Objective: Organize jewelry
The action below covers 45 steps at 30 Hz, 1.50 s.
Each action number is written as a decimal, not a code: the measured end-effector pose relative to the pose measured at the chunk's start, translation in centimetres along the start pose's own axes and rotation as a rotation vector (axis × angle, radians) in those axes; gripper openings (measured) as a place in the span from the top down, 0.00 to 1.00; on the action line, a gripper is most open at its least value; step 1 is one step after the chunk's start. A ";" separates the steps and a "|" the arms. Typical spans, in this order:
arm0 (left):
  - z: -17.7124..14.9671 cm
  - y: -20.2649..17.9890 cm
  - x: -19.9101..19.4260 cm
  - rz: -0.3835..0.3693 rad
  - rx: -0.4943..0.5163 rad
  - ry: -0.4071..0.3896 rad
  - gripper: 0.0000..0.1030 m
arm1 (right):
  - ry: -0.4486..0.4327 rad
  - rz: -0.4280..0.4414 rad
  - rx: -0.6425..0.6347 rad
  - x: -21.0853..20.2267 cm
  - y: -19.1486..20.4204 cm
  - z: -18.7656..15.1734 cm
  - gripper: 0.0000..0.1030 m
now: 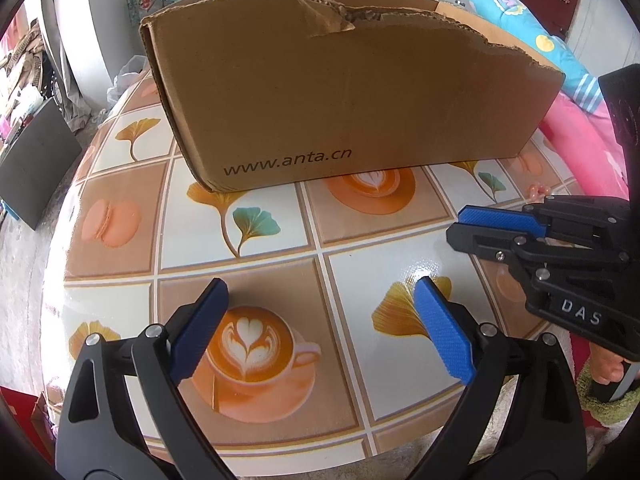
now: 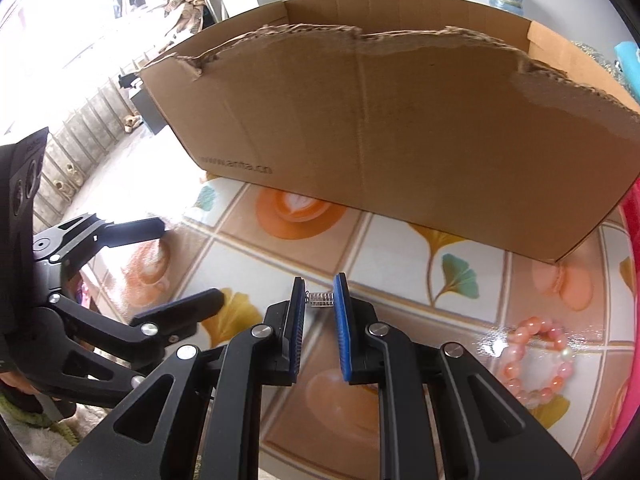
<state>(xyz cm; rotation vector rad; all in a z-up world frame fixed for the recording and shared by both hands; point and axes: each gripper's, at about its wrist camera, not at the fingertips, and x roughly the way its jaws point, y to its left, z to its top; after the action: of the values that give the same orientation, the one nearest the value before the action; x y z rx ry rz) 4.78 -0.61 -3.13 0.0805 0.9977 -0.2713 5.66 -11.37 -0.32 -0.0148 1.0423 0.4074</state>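
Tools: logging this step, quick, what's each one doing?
Left tool: open, holding nothing.
Right tool: shut on a small silver piece.

The counter [image 1: 280,248] is showing a glossy check of white and tan squares printed with orange latte cups, peach macarons and gold and teal ginkgo leaves. The cardboard box [image 1: 344,100] is sitting plain brown with dark lettering along its lower edge. Both the left tool [image 1: 320,308] and the right tool [image 2: 319,300] are black with blue pads. The bead bracelet [image 2: 538,360] is glowing coral pink with one pearly white bead.
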 end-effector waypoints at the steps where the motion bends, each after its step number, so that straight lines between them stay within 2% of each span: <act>1: 0.0 -0.1 0.0 0.003 0.003 -0.001 0.12 | 0.001 0.005 -0.001 0.0 0.1 0.1 0.85; 12: -0.3 -0.7 0.3 0.017 0.023 -0.001 0.11 | 0.003 0.067 0.047 0.2 -0.3 -0.3 0.85; 18: -0.4 -0.9 0.4 0.031 0.046 -0.003 0.10 | -0.013 0.053 0.094 -0.8 -2.5 -1.0 0.85; 20: -0.5 -1.2 0.6 0.037 0.052 -0.004 0.09 | -0.037 0.011 0.103 -1.9 -3.7 -1.1 0.76; 23: -0.5 -1.2 0.6 0.036 0.052 -0.004 0.09 | -0.086 -0.069 0.135 -4.2 -6.2 -1.1 0.68; 27: -0.6 -1.0 0.6 0.038 0.050 -0.004 0.08 | -0.144 -0.140 0.216 -7.3 -9.9 -1.3 0.65; 30: -0.6 -0.9 0.6 0.039 0.048 -0.005 0.08 | -0.167 -0.158 0.264 -8.6 -11.8 -1.9 0.65; 34: -0.5 -1.0 0.7 0.042 0.044 -0.004 0.08 | -0.145 -0.145 0.283 -8.3 -12.3 -2.6 0.65; 45: -0.4 -0.8 0.7 0.043 0.043 -0.003 0.08 | -0.069 -0.147 0.221 -5.1 -9.9 -3.7 0.65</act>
<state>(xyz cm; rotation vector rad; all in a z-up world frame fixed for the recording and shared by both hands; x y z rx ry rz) 4.60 -1.45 -3.85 0.1405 0.9865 -0.2535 3.64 -22.90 0.29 0.1188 1.0062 0.1569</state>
